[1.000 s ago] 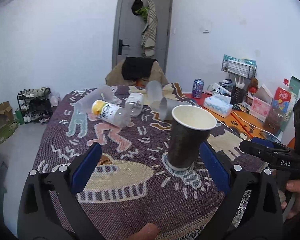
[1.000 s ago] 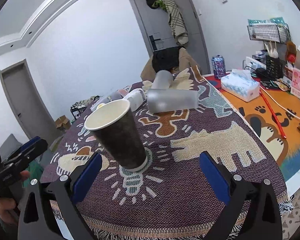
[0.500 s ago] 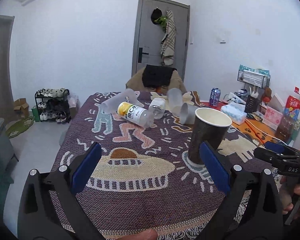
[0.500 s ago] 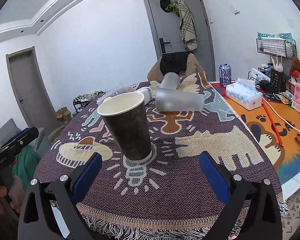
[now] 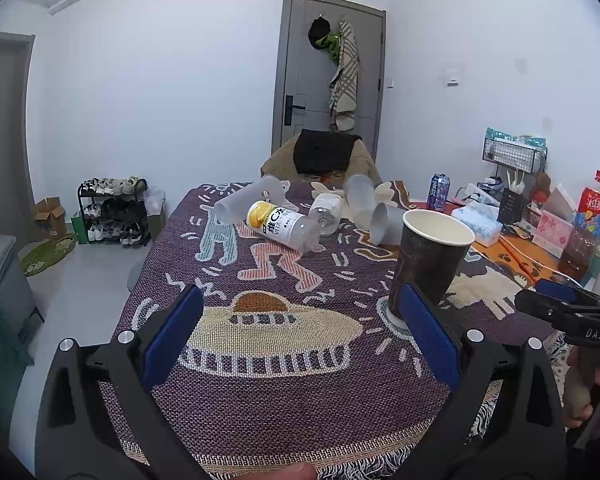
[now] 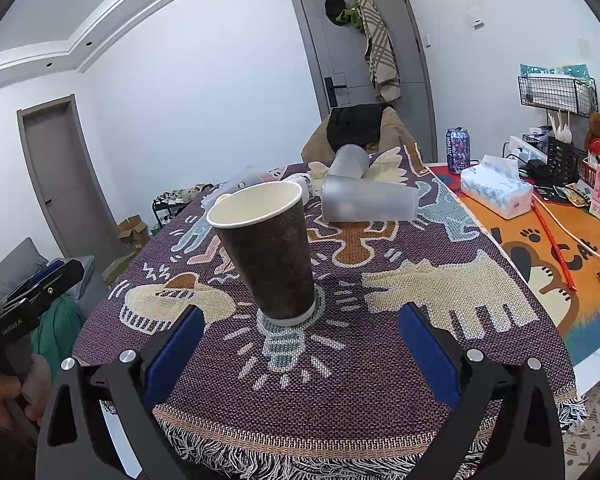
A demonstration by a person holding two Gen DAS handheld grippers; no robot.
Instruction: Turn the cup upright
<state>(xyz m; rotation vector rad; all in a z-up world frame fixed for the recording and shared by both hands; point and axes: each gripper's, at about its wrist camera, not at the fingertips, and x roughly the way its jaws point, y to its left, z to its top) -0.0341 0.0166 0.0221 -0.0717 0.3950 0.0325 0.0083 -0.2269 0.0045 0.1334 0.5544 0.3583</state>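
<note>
A dark brown paper cup (image 6: pixel 268 252) with a white inside stands upright, mouth up, on the patterned tablecloth (image 6: pixel 380 360); it also shows in the left wrist view (image 5: pixel 430 264). My right gripper (image 6: pixel 300 348) is open and empty, just short of the cup, with the cup ahead between its blue pads. My left gripper (image 5: pixel 300 332) is open and empty; the cup stands behind its right pad (image 5: pixel 428 332), apart from it. The right gripper also shows at the right edge of the left wrist view (image 5: pixel 568 312).
Frosted plastic cups (image 6: pixel 368 200) and a yellow-capped bottle (image 5: pixel 284 226) lie on their sides at the table's far end. A tissue box (image 6: pixel 496 190), a drink can (image 6: pixel 458 150) and a wire rack (image 6: pixel 556 92) stand to the right. A chair (image 5: pixel 324 156) stands beyond the table.
Both grippers have drawn back from the cup toward the table's near edge. The cup stays standing upright in the same place.
</note>
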